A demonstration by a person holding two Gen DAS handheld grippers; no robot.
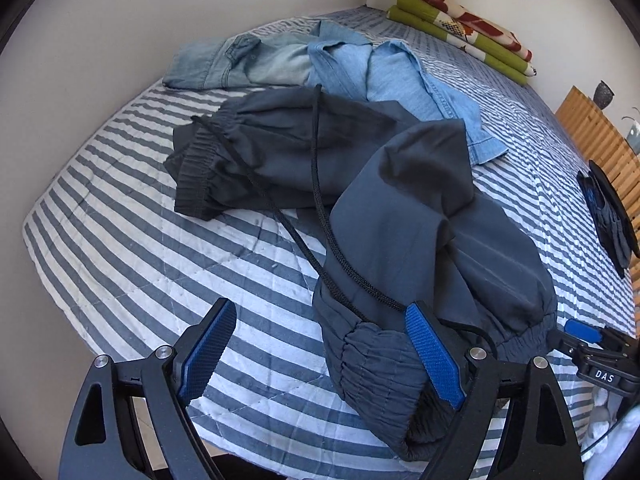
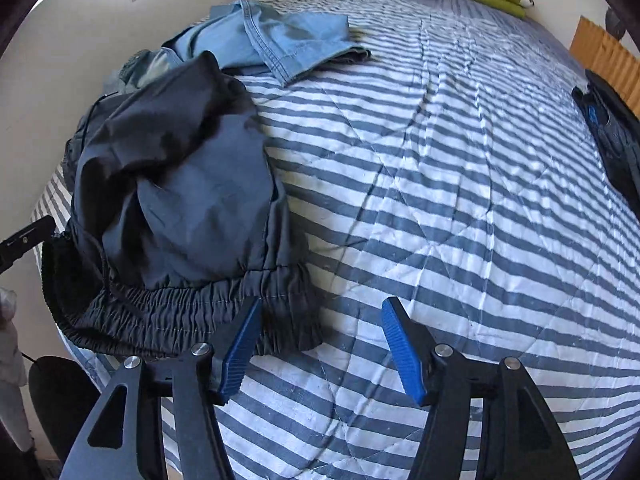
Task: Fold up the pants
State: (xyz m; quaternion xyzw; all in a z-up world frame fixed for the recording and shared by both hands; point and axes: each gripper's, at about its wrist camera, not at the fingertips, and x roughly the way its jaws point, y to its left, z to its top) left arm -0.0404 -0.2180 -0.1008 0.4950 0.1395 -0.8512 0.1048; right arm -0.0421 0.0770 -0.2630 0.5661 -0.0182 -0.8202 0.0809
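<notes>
Dark grey and slack, the pants [image 1: 400,216] lay crumpled on the striped bed [image 1: 140,240], their elastic waistband [image 2: 172,316] bunched at the near edge and one cuffed leg [image 1: 192,184] thrown back toward a blue denim shirt [image 1: 328,64]. A black drawstring [image 1: 320,200] trailed loose across the cloth.

The left tongs [image 1: 320,360] stood spread wide, the waistband's corner lying between the two blades with only the right blade against the fabric; nothing was pinched. The right tongs [image 2: 320,344] were also spread and empty, their left blade resting on the waistband's outer end and the other blade over bare quilt.

The garment ran away from both tongs, long axis roughly front to back with a bend toward the shirt. Both hands sat at the waistband, one at each end, so a grip there seemed the likely next move. The drawstring near the left blade could snag.
</notes>
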